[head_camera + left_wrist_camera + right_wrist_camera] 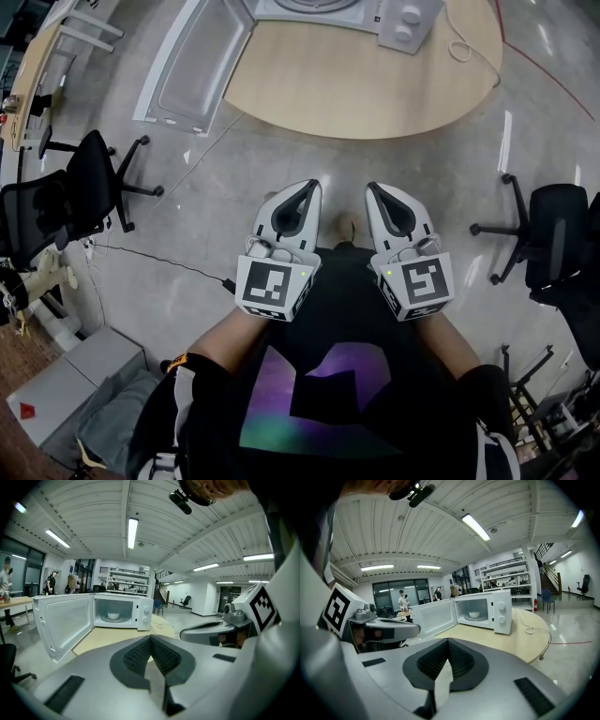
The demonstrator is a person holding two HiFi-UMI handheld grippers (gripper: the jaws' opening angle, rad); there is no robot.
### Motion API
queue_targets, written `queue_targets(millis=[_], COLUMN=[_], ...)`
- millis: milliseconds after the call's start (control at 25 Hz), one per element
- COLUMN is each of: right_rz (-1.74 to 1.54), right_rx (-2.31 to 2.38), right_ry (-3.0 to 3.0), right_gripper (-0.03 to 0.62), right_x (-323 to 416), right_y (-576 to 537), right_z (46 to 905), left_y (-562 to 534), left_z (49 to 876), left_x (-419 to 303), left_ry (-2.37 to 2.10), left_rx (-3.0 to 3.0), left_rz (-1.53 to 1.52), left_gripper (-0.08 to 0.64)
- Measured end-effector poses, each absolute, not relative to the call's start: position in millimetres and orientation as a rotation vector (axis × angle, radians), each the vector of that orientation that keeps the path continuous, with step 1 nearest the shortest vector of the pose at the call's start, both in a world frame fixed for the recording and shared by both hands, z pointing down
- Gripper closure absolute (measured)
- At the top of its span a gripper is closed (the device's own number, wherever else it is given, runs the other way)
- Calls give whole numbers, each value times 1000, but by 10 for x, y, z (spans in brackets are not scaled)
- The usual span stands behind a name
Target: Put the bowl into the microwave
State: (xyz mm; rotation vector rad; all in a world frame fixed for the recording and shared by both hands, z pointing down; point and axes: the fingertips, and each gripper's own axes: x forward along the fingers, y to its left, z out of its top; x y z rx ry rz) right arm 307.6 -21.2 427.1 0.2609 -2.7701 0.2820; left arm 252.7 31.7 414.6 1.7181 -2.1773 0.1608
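A white microwave (140, 612) stands on a round wooden table (117, 637) with its door (63, 620) swung wide open. A white bowl (113, 616) sits on the turntable inside; the right gripper view also shows the bowl (474, 614) in the microwave (501, 611). From the head view only the microwave's front edge (403, 23) and the door (192, 66) show. Both grippers are held close to the person's body, well short of the table. The left gripper (307, 187) and the right gripper (373, 189) are shut with nothing between the jaws.
Black office chairs stand at left (84, 183) and right (553, 234). A white power cable (539, 634) trails over the table's edge. A grey cabinet (66, 384) sits at lower left. People stand far back near a desk (401, 604).
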Motion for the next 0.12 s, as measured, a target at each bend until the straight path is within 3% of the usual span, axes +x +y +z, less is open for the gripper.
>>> queue_targets(millis=[120], right_rz=[279], right_rx=[263], right_ry=[-2769], right_gripper=[577], right_x=[3109], right_y=[-212], right_z=[4270], left_y=[330], left_z=[4158], left_x=[2554], left_ry=[-2173], left_rx=[1717], left_rz=[167], left_gripper=[512])
